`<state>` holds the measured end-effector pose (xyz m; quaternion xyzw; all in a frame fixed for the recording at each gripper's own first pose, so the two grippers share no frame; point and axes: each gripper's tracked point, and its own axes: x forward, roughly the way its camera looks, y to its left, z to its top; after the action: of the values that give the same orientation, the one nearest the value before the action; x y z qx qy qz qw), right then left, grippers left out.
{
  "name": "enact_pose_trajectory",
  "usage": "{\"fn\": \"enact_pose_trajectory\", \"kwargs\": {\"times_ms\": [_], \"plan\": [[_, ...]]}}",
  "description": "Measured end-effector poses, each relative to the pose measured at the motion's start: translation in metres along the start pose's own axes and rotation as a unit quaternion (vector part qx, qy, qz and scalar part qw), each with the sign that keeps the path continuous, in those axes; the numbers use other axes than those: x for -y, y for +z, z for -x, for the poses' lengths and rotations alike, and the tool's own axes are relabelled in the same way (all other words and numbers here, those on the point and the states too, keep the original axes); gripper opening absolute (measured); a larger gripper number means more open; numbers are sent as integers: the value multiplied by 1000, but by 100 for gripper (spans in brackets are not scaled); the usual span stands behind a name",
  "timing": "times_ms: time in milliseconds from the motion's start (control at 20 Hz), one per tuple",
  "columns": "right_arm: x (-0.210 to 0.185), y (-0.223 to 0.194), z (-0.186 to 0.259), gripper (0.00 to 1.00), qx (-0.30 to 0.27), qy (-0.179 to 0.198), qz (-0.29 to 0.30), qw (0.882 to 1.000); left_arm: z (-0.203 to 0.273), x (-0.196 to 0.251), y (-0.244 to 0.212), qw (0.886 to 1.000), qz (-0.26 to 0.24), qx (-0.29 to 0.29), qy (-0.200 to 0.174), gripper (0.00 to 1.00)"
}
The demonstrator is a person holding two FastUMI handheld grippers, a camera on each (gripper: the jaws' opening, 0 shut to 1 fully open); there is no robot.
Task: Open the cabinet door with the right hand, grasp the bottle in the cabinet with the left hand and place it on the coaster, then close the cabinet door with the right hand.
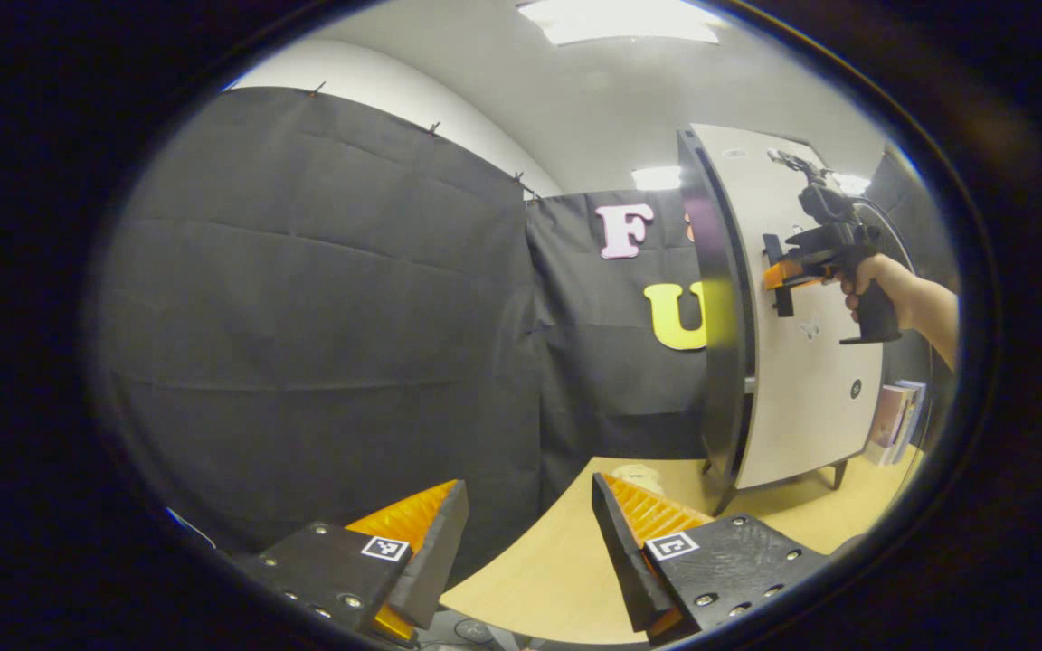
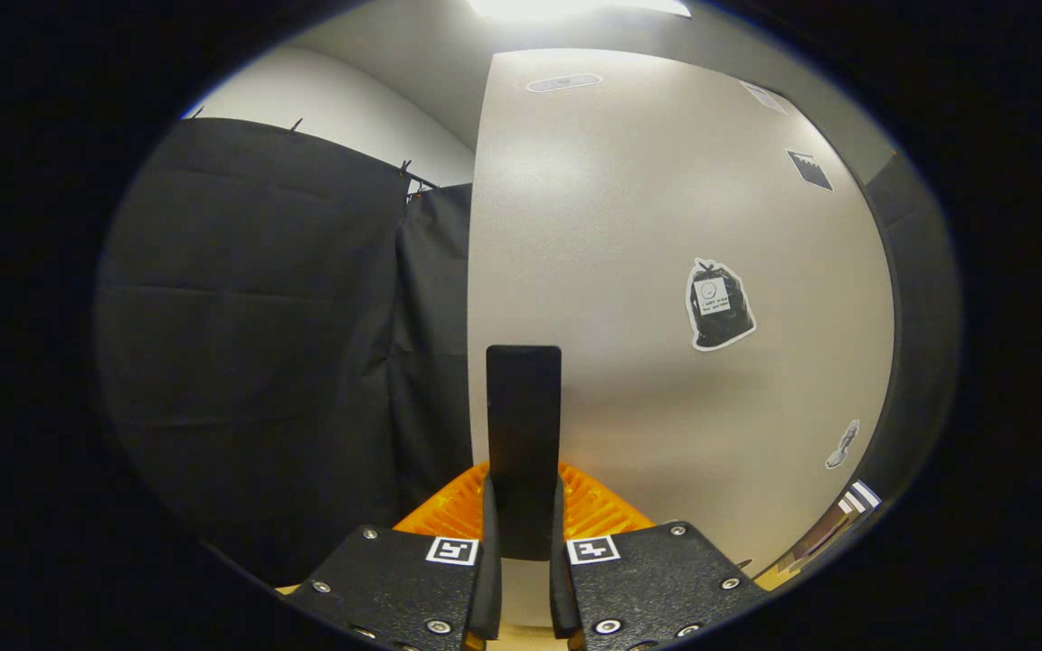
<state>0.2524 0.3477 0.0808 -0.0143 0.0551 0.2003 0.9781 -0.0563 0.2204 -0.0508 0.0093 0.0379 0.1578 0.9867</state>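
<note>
While the right gripper clamps the handle, the rigid door likely swings lightly; left gripper gapes.

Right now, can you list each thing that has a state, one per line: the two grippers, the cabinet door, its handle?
Right gripper: shut on the handle.
Handle: upright black bar on the door, held between the gripper's two fingers.
Cabinet door: partly open, its dark edge turned toward the left gripper.
Left gripper: open, empty, over the table.
</note>
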Motion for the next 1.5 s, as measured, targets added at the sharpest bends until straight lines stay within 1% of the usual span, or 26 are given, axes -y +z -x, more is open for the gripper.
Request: {"fn": "enact_pose_trajectory", "kwargs": {"times_ms": [50, 200, 350, 400, 450, 550, 700, 900, 1000, 1100, 1500], "plan": [[-1, 0, 3, 22, 0, 4, -1, 1000, 0, 7, 4, 1000, 0, 4, -9, 79], [-1, 1, 12, 21, -1, 15, -3, 1000, -5, 25, 10, 999, -1, 12, -32, 79], [-1, 2, 22, 22, 1, 24, -5, 1000, -8, 37, 10, 999, 3, 13, -46, 79], [-1, 2, 26, 22, 0, 26, -8, 1000, -9, 39, 10, 999, 5, 12, -50, 84], [0, 2, 27, 22, -1, 29, -10, 1000, -10, 43, 9, 998, 6, 10, -54, 79], [1, 3, 38, 22, -2, 35, -10, 999, -9, 52, 12, 998, 7, 13, -64, 79], [4, 3, 57, 22, 2, 46, -11, 999, -5, 65, 21, 997, 2, 20, -68, 79], [12, 0, 84, 22, -7, 71, -15, 997, 9, 91, 34, 997, 4, 26, -71, 79], [16, 0, 92, 22, -11, 79, -19, 997, 21, 103, 42, 997, 1, 33, -75, 79], [24, -1, 109, 22, -10, 85, -21, 996, 33, 115, 44, 996, -5, 35, -79, 79], [58, -2, 160, 22, -12, 87, -28, 996, 63, 176, 56, 992, -4, 45, -115, 79]]}}
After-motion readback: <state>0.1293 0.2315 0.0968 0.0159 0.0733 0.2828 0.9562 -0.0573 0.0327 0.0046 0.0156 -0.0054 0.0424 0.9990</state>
